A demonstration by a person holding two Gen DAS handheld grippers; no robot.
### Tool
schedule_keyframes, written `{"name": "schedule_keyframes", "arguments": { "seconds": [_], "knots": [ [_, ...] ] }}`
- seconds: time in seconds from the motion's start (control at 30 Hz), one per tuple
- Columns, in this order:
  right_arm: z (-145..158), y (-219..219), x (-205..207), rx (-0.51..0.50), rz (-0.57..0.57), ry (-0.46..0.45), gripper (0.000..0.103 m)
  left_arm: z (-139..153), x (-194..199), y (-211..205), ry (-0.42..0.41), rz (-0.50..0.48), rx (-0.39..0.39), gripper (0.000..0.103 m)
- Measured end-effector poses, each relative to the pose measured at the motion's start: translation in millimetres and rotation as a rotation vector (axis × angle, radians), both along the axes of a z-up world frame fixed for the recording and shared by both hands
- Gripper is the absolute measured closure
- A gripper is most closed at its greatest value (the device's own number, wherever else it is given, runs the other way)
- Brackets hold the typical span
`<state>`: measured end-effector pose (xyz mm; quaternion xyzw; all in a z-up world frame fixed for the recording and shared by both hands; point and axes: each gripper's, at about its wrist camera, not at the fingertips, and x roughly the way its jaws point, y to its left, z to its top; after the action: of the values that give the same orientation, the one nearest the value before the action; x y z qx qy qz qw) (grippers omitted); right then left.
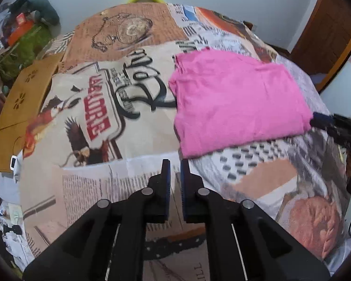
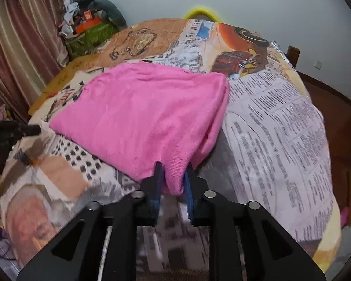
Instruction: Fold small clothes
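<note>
- Right gripper [image 2: 173,178]: we pinch the near corner of the pink garment [image 2: 142,114] between our fingers, which close on the fabric.
- Left gripper [image 1: 175,171]: our jaws stand a narrow gap apart and hold nothing, with the pink garment [image 1: 238,103] just ahead and to the right on the printed bedspread [image 1: 100,187].
- Beyond the bed's far left corner we see a green bin [image 2: 91,36] heaped with clutter.
- Red lettering on the bedspread is blurred; we cannot read it.
</note>
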<state>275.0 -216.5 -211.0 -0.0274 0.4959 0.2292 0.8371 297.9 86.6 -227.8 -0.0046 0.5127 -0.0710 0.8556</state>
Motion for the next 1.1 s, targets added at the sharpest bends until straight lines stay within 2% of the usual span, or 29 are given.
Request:
{"name": "schedule_keyframes", "arguments": {
  "seconds": [0.03, 0.07, 0.1, 0.13, 0.17, 0.23, 0.43, 0.53, 0.63, 0.73, 0.8, 0.83, 0.87, 0.9, 0.97, 1.1],
  "knots": [
    [1.7, -3.3, 0.7, 0.004, -0.015, -0.005, 0.062, 2.7, 4.1, -0.2, -0.006, 0.005, -0.002, 0.082],
    [4.2, -7.2, 1.7, 0.011, -0.033, -0.019, 0.053, 5.9, 10.6, -1.0, -0.017, 0.011, -0.006, 0.069],
    [6.0, -8.9, 1.3, 0.019, -0.045, -0.030, 0.051, 8.1, 15.8, -2.2, -0.026, 0.014, -0.012, 0.061],
    [7.7, -11.5, 2.6, 0.031, -0.059, -0.040, 0.048, 10.0, 23.8, -3.9, -0.039, 0.016, -0.021, 0.049],
    [7.9, -14.5, 7.0, 0.046, -0.072, -0.040, 0.046, 11.3, 31.7, -6.5, -0.049, 0.018, -0.030, 0.044],
    [5.1, -16.8, 14.4, 0.066, -0.091, -0.030, 0.045, 8.1, 52.2, -10.8, -0.043, 0.018, -0.049, 0.043],
    [-13.2, -11.2, 36.7, 0.070, -0.108, 0.001, 0.045, -21.6, 110.3, -15.8, 0.027, 0.053, -0.052, 0.043],
    [-20.9, -9.0, 46.1, 0.079, -0.110, 0.010, 0.045, -31.9, 128.6, -16.7, 0.050, 0.052, -0.064, 0.043],
    [-22.4, -5.5, 52.9, 0.095, -0.094, -0.009, 0.045, -35.6, 134.1, -22.7, 0.037, 0.021, -0.066, 0.044],
    [-21.7, -0.7, 58.2, 0.100, -0.074, -0.027, 0.045, -41.6, 136.9, -31.7, 0.041, -0.025, -0.099, 0.062],
    [-22.4, 3.8, 61.0, 0.101, -0.060, -0.029, 0.046, -42.9, 136.3, -36.6, 0.030, -0.037, -0.096, 0.067],
    [-22.8, 6.6, 61.9, 0.100, -0.051, -0.032, 0.055, -43.0, 135.0, -38.7, 0.018, -0.042, -0.090, 0.071],
    [-23.9, 10.1, 62.4, 0.095, -0.035, -0.028, 0.074, -42.2, 133.6, -39.8, 0.012, -0.051, -0.090, 0.078],
    [-25.4, 15.8, 62.9, 0.075, -0.016, -0.030, 0.082, -41.1, 131.5, -40.6, 0.005, -0.057, -0.088, 0.082],
    [-25.7, 23.6, 60.4, 0.030, 0.015, -0.046, 0.088, -37.6, 126.9, -40.9, -0.008, -0.052, -0.075, 0.087],
    [-12.5, 25.7, 55.6, 0.020, 0.024, -0.074, 0.090, -22.6, 113.0, -35.3, -0.045, -0.028, -0.070, 0.090]
  ]
}}
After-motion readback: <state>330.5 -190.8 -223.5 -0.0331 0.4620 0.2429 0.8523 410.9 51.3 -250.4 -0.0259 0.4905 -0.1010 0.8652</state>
